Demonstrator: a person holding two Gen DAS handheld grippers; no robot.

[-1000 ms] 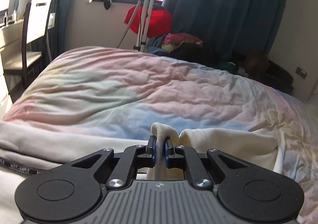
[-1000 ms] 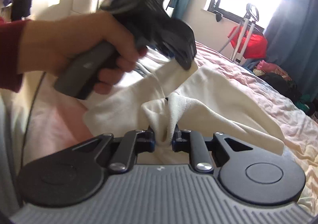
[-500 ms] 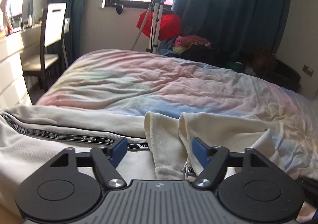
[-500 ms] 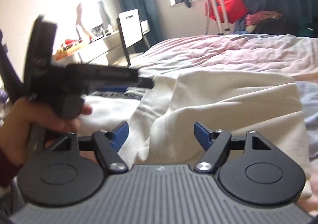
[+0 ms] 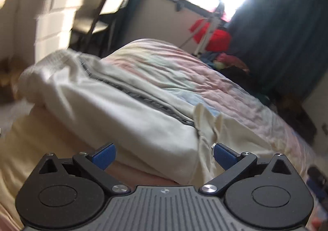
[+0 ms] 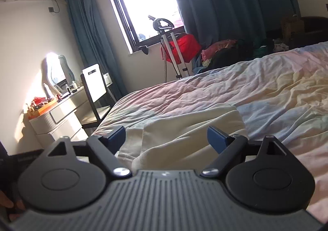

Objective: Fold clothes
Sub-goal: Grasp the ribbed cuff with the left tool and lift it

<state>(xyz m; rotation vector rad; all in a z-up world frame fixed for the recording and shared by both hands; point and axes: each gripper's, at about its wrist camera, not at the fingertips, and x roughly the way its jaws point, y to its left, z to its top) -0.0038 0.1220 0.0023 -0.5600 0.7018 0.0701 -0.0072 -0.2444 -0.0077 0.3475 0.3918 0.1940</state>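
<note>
The cream garment lay bunched on the bed, at the bed's near edge, with a dark printed stripe running along its top fold. The left tongs were spread wide, holding nothing, with the garment's folded end between and beyond their blue pads. The right tongs were likewise spread and empty, just above another cream fold of the garment on the bed.
</note>
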